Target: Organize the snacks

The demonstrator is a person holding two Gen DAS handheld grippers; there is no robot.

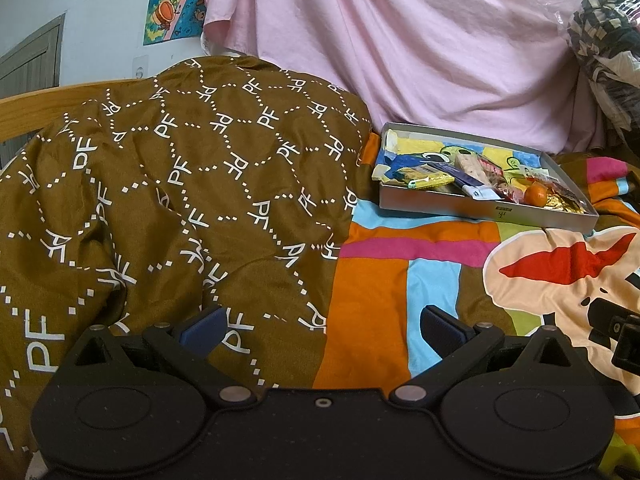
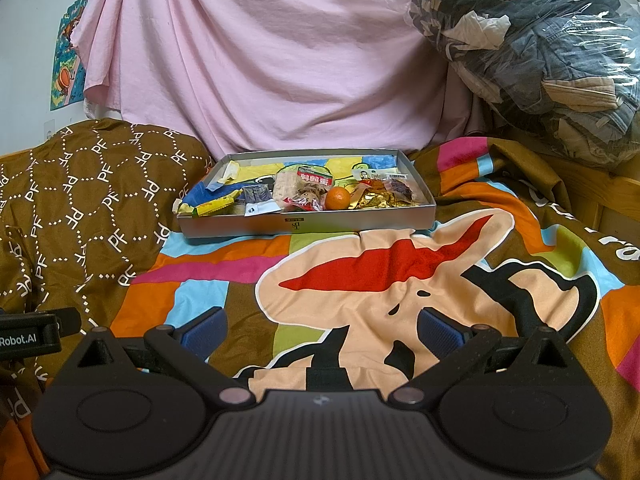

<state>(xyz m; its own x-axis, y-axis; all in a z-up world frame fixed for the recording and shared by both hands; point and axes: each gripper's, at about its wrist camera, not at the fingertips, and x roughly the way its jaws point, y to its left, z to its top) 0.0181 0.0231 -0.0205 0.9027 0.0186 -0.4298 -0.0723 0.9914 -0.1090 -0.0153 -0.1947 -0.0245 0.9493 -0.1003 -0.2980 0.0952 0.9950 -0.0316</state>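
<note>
Right wrist view: right gripper (image 2: 320,330) is held wide and empty low in frame, snack tray (image 2: 304,222) is seen at centre on the blanket (image 2: 400,300), while left gripper (image 1: 320,326) is likewise spread wide, tray at its upper right.

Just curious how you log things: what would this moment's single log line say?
left gripper: open, empty | right gripper: open, empty | snacks, orange: in grey tray on bedspread | stage: not started
</note>
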